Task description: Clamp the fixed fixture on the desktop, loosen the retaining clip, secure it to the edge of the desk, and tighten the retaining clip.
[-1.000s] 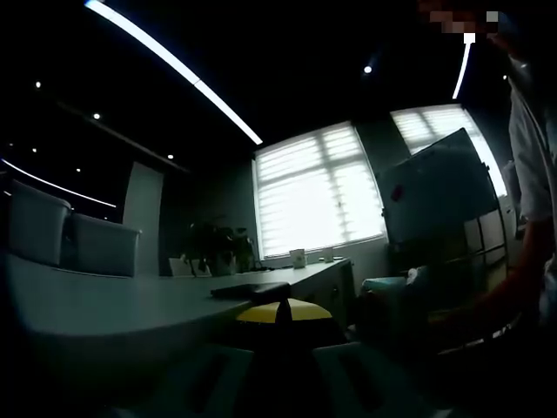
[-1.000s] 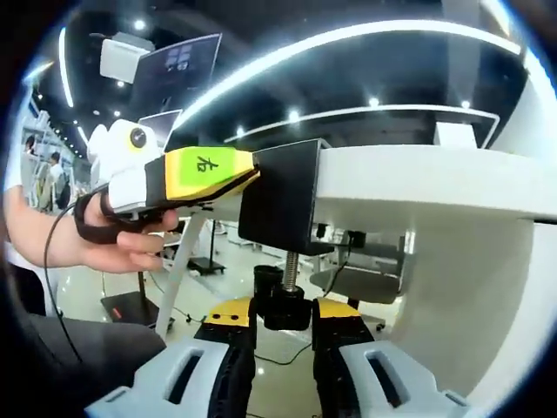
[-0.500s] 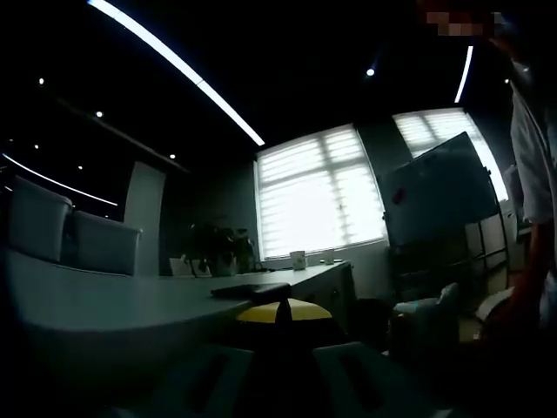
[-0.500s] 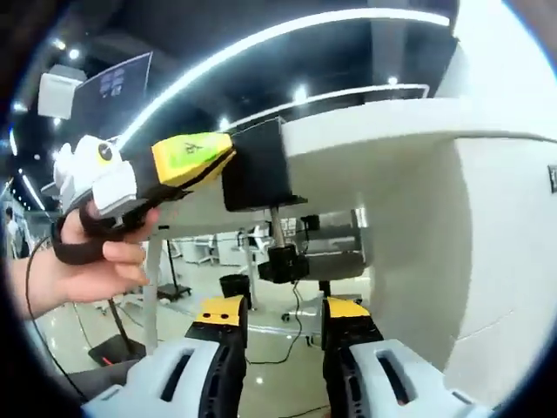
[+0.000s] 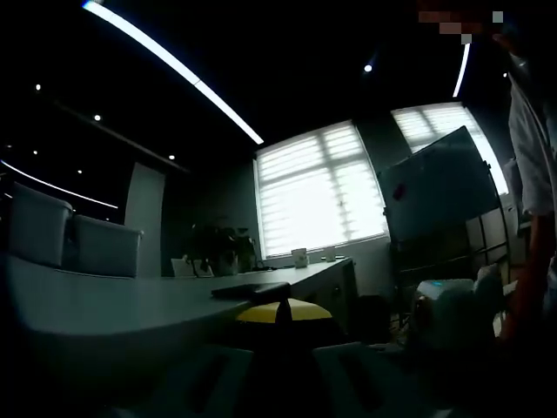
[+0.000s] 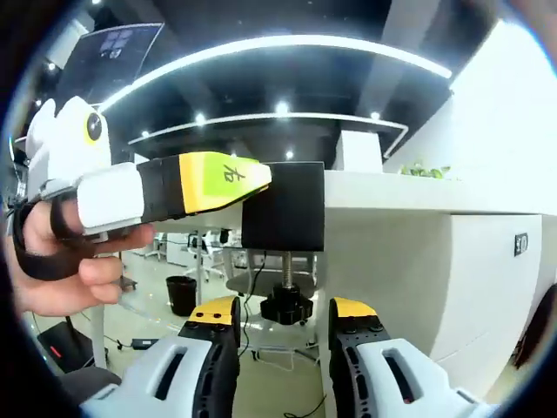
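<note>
On the desk (image 6: 409, 187) edge, our left gripper (image 6: 261, 177) pinches the black clamp (image 6: 283, 207); right gripper (image 6: 283, 318) gapes empty below its stiff, grippy knob (image 6: 285, 307).

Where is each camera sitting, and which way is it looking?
Left gripper view: rides on the left gripper at the desk edge, looking across the desktop to bright windows; a person's sleeve at right.
Right gripper view: rides on the right gripper, low, looking at the black clamp and its screw knob; a hand holds the left gripper.
Shared: the desk, the left gripper.
</note>
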Demonstrator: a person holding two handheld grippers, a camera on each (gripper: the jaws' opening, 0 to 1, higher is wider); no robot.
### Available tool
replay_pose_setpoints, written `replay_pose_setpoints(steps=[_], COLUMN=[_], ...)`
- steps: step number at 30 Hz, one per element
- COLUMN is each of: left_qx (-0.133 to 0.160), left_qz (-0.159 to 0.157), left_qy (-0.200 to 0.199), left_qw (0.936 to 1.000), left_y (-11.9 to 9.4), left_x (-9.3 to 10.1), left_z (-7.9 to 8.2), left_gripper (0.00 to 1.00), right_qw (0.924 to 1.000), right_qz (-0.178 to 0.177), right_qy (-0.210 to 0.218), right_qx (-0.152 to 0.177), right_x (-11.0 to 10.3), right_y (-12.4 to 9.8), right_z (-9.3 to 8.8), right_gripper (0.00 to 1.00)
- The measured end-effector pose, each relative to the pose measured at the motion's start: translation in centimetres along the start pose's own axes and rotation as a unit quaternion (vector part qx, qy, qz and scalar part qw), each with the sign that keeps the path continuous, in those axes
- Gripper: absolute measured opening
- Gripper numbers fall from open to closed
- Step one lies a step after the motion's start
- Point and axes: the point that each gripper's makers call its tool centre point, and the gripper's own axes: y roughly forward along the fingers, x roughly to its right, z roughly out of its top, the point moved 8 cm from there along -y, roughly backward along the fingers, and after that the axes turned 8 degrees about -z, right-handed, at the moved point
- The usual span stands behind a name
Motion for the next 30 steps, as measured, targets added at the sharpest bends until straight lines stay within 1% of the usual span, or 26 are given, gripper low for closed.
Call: replay_pose_setpoints(steps=[2, 3, 4, 5, 8, 10, 13, 16, 17, 18, 19, 21, 23, 25, 26, 27, 28, 30], left_qx=[0.001, 0.001, 0.002, 0.007, -0.004, -0.003, 0.003, 0.004, 0.005, 0.006, 0.007, 0.009, 0.009, 0.009, 0.01, 0.009, 0.009, 0.008], left_qz=[-0.001, -0.001, -0.001, 0.004, 0.003, 0.003, 0.003, 0.003, 0.003, 0.004, 0.004, 0.004, 0.002, 0.001, 0.001, 0.001, 0.0, 0.0], left_qy=[-0.002, -0.002, -0.005, -0.035, -0.006, -0.007, -0.012, -0.013, -0.013, -0.013, -0.015, -0.016, -0.016, -0.019, -0.023, -0.024, -0.023, -0.022], left_qw=[1.0, 1.0, 1.0, 0.9994, 1.0, 1.0, 0.9999, 0.9999, 0.9999, 0.9999, 0.9999, 0.9998, 0.9998, 0.9998, 0.9997, 0.9997, 0.9997, 0.9997], left_y=[0.0, 0.0, 0.0, 0.0, 0.2, 0.2, 0.2, 0.2, 0.1, 0.1, 0.1, 0.1, 0.1, 0.1, 0.0, 0.0, 0.0, 0.0], left_x=[0.0, 0.0, 0.0, 0.0, 0.0, -0.1, -0.1, -0.1, -0.1, -0.1, -0.1, -0.1, -0.1, -0.1, -0.1, -0.1, -0.1, -0.1], left_z=[0.0, 0.0, 0.0, 0.0, 0.3, 0.3, 0.2, 0.2, 0.2, 0.2, 0.2, 0.2, 0.2, 0.2, 0.2, 0.2, 0.2, 0.3], left_gripper=[0.01, 0.01, 0.01, 0.01, 0.01, 0.01, 0.01, 0.01, 0.01, 0.01, 0.01, 0.01, 0.01, 0.01, 0.01, 0.01, 0.01, 0.01], right_qw=[1.0, 0.9999, 0.9999, 0.9997, 0.9996, 0.9995, 0.9992, 0.9982, 0.9973, 0.9971, 0.9969, 0.995, 0.9919, 0.9878, 0.986, 0.9849, 0.9817, 0.9794], right_qz=[0.001, 0.0, 0.001, -0.003, -0.004, -0.003, 0.014, 0.048, 0.066, 0.072, 0.075, 0.094, 0.122, 0.153, 0.165, 0.171, 0.188, 0.2], right_qy=[0.009, 0.007, -0.006, -0.019, -0.021, -0.027, -0.032, -0.021, -0.014, -0.006, -0.009, -0.012, -0.015, -0.002, 0.003, -0.003, -0.003, -0.007], right_qx=[0.004, 0.008, 0.014, 0.012, 0.016, 0.019, 0.023, 0.028, 0.029, 0.025, 0.025, 0.03, 0.032, 0.028, 0.025, 0.026, 0.026, 0.027], right_x=[-0.3, -0.5, -0.7, -0.8, -0.8, -0.3, 0.1, 0.4, 0.4, 0.7, 1.0, 1.2, 1.4, 1.6, 1.7, 1.7, 1.8, 2.1], right_y=[0.3, 0.5, 0.6, 0.7, 0.8, 0.8, 1.0, 1.3, 1.3, 1.3, 1.3, 1.3, 1.5, 1.9, 1.9, 2.0, 2.1, 2.4], right_z=[0.1, 0.2, 0.2, 0.1, -0.1, -0.2, -0.3, -0.3, -0.4, -0.3, -0.3, -0.4, -0.4, -0.4, -0.3, -0.2, -0.3, -0.3], right_gripper=[0.37, 0.34, 0.32, 0.31, 0.29, 0.25, 0.25, 0.25, 0.25, 0.25, 0.25, 0.25, 0.25, 0.25, 0.25, 0.25, 0.25, 0.25])
